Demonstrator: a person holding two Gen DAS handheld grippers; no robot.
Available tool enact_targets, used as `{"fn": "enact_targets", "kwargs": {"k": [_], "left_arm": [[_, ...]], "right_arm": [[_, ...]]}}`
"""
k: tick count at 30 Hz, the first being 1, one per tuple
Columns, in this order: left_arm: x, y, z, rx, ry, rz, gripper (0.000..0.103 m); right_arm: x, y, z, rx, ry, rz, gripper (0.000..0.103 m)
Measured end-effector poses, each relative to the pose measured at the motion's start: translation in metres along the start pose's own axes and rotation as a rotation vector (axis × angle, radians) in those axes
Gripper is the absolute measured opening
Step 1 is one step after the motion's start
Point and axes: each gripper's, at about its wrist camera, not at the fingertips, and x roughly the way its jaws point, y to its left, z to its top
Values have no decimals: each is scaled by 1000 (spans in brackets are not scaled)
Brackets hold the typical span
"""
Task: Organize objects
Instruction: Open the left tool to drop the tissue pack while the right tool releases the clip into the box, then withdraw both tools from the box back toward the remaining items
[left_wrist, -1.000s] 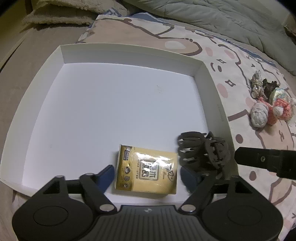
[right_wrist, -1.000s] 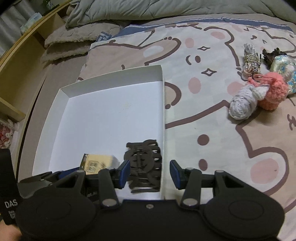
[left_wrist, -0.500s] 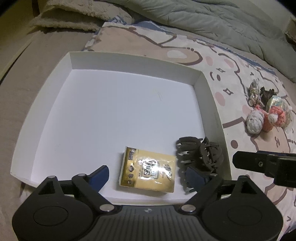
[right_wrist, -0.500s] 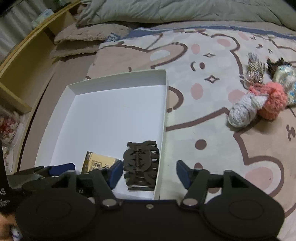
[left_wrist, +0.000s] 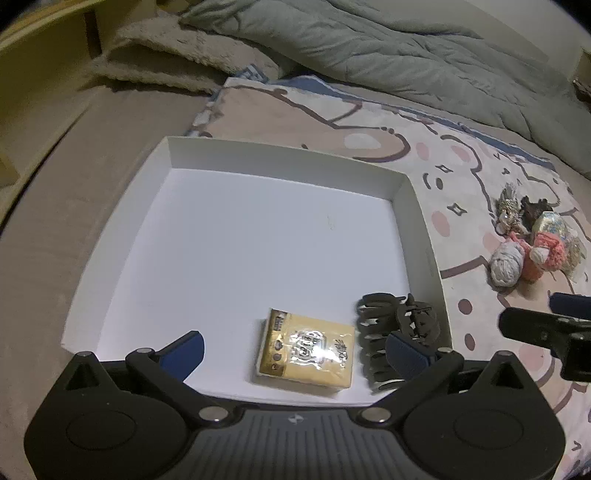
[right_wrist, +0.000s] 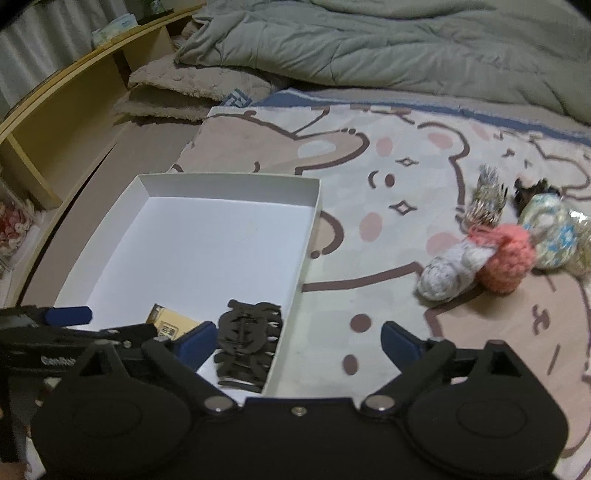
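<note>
two items in white box (left_wrist: 421, 229) | gold packet (left_wrist: 306, 349) – print unreadable | hair clip (left_wrist: 395, 332) | both claws wide, empty

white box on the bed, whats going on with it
A person with a gripper in each hand is sorting small things into the white box. A gold packet and a dark hair claw already lie in its near right corner. The left gripper and right gripper are both open and empty. Yarn balls and other trinkets wait on the blanket.
</note>
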Motion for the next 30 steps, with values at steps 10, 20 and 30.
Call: {"fn": "enact_targets", "kwargs": {"k": [10, 20, 30], "left_arm": [[-29, -10, -1, 8, -66, -3, 103], [-46, -26, 2, 18, -122, -11, 103], [-49, -62, 17, 53, -181, -52, 103]], "right_arm": [[-20, -20, -3, -30, -54, -26, 103], [-37, -40, -2, -28, -100, -41, 103], [-59, -73, 4, -17, -171, -72, 103]]}}
